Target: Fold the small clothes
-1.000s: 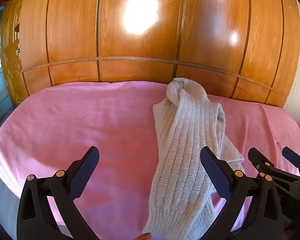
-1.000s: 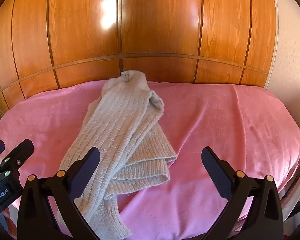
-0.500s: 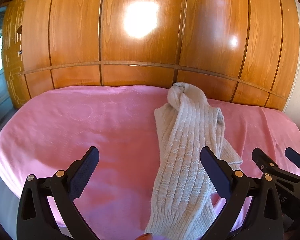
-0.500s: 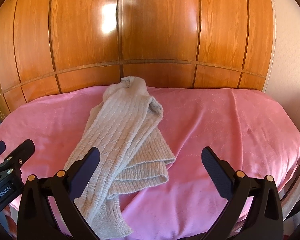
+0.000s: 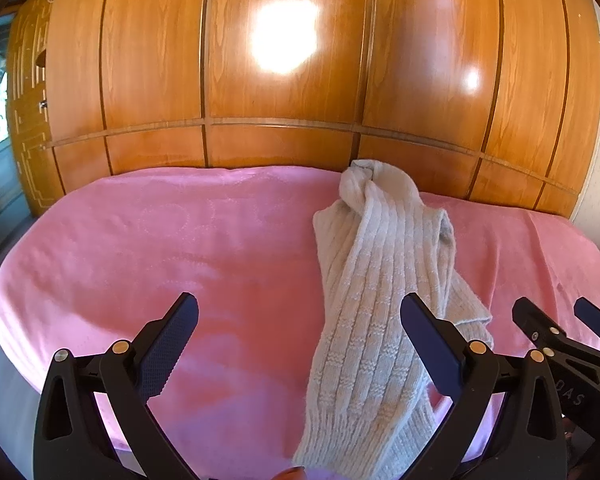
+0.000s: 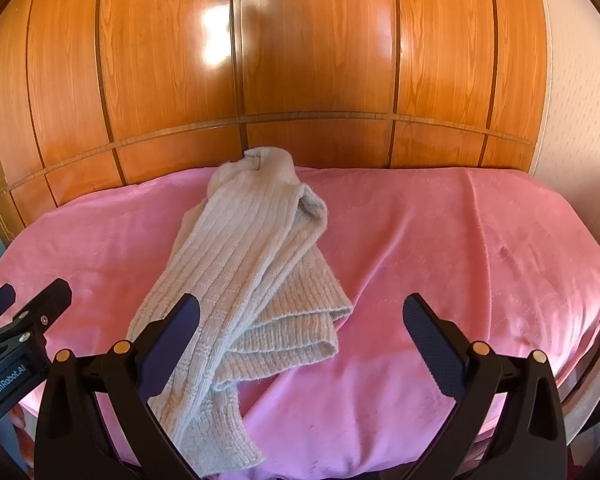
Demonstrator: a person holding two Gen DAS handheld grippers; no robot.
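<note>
Left gripper [image 5: 298, 342]: fingers spread wide, empty, held low over the near edge, pointing at the wardrobe.
Right gripper [image 6: 300, 342]: fingers equally parted, grasping nothing, level beside the left.
Knit garment [image 6: 244, 280]: beige, ribbed, loosely folded on pink bedspread [image 6: 460, 248].
Wardrobe [image 5: 300, 80]: glossy wood behind.

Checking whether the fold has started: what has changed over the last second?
Both grippers, left and right, tilted slightly downward, so the knit garment sits lower in view. Nothing was grasped; both stay open, garment unmoved on the pink blanket.
</note>
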